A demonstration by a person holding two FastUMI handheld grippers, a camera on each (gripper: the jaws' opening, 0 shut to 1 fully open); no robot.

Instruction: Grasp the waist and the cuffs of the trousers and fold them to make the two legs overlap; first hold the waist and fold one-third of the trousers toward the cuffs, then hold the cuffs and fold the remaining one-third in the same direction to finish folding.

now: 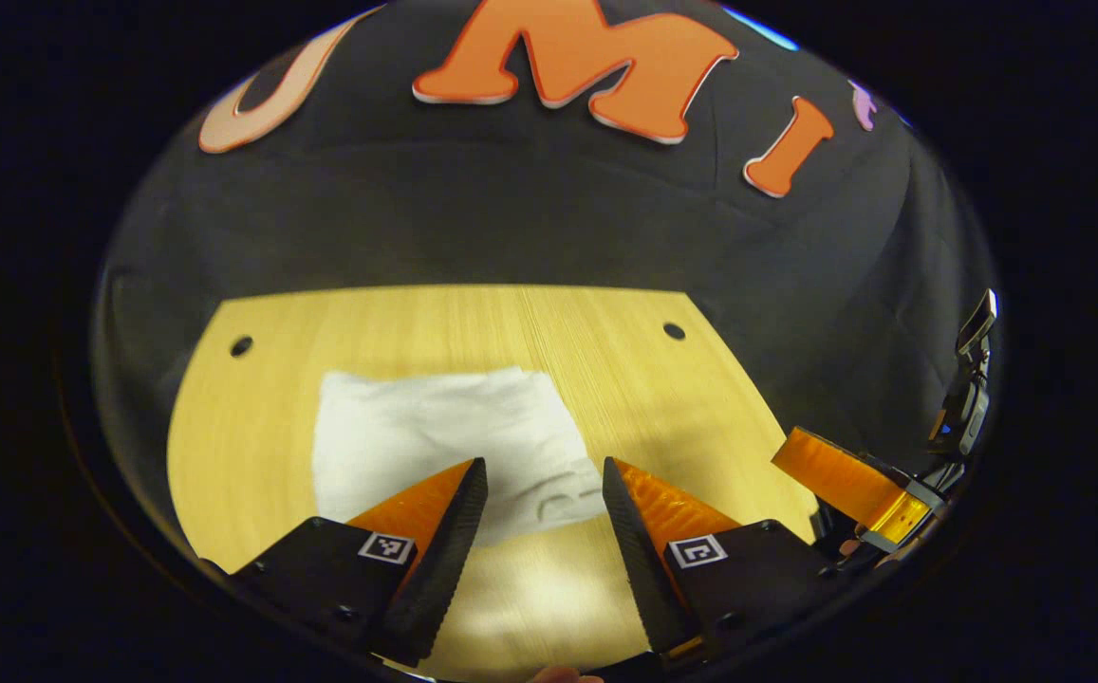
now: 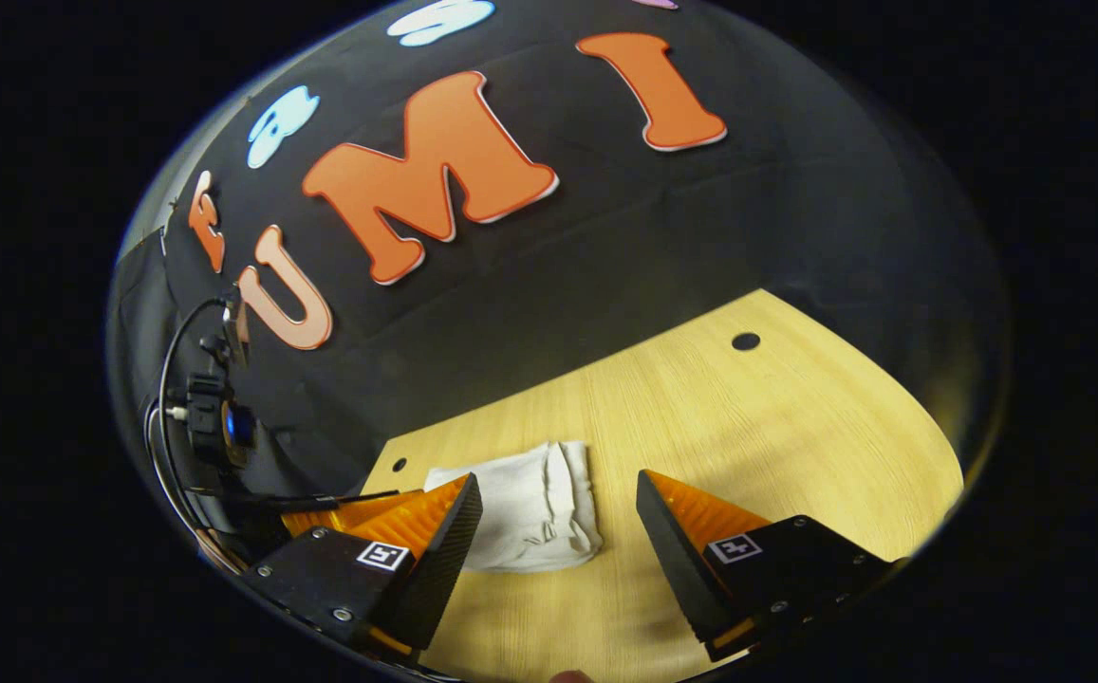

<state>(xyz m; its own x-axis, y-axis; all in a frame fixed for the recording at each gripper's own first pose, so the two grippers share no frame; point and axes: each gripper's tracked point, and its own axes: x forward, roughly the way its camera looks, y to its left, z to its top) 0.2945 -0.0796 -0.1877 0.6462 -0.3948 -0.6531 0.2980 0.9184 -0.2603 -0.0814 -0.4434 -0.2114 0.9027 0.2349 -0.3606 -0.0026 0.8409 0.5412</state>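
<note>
On the wooden table (image 1: 662, 398) sit the trousers (image 1: 435, 427), white, already folded into a compact, roughly square bundle, soft and a bit rumpled, with a faint grey print near the front edge that's too small to read. No brand I can make out anywhere; the only markings are small black-and-white square tags on top of each finger block, and those are patterns, not words. The tabletop is pale, straight-grained wood with small round holes near its far corners, and black cloth hangs behind it. Going left to right in the left gripper view: the left gripper (image 1: 545, 512) has its two wedge-shaped fingers spread well apart, toothed inner faces showing, hovering just in front of the bundle's near edge and holding nothing. Off to the right of that, the other gripper shows up at the table's edge with some cables behind it. In the right gripper view, the trousers (image 2: 534, 507) lie left of centre, a fold ridge running down the middle, and the right gripper (image 2: 558, 531) is tilted and angled in from the side, fingers wide apart too, empty, with the bundle just past the left finger.
</note>
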